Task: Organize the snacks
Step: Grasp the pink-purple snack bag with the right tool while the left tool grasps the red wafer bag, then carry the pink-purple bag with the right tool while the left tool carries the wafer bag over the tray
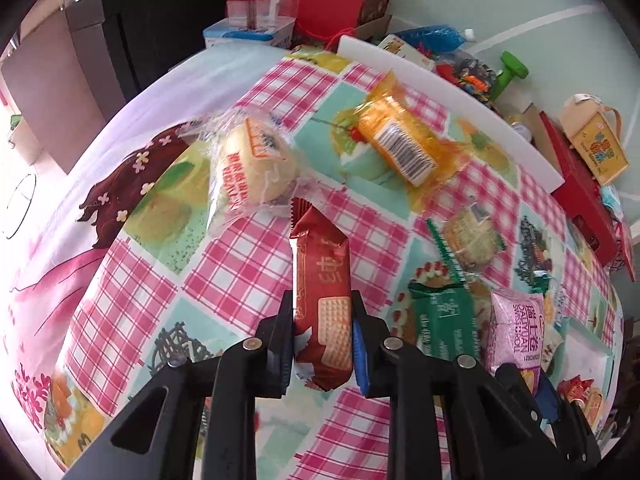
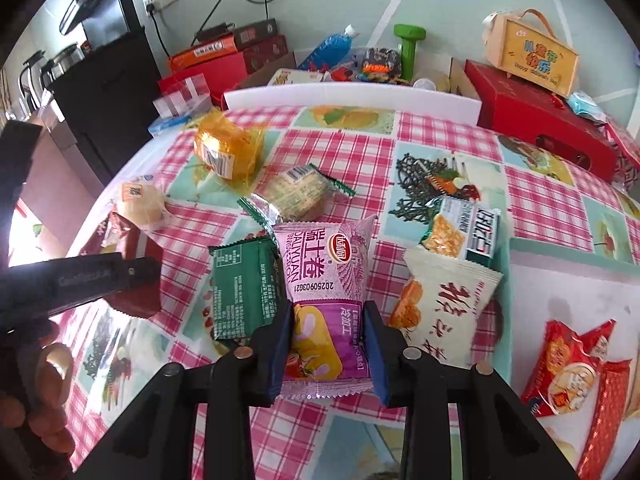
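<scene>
My left gripper point(image 1: 322, 316) is shut on a red biscuit pack point(image 1: 322, 280) and holds it above the checked tablecloth. My right gripper point(image 2: 328, 322) is shut on a pink Swiss roll pack point(image 2: 326, 276), which also shows in the left wrist view point(image 1: 516, 332). A green pack point(image 2: 242, 288) lies just left of it, and a cream pack point(image 2: 444, 308) and a green-white biscuit pack point(image 2: 464, 232) lie to its right. A bun in clear wrap point(image 1: 252, 164), an orange pack point(image 1: 400, 144) and a round biscuit pack point(image 2: 298, 194) lie farther back. Red packs point(image 2: 572, 376) lie on a white surface at the right.
A white board point(image 2: 352, 96) stands along the table's far edge. Behind it are red boxes point(image 2: 540, 116), a yellow gift box point(image 2: 536, 56), a green dumbbell point(image 2: 410, 46) and a blue bottle point(image 2: 332, 46). A black cabinet point(image 2: 104, 92) stands at the left.
</scene>
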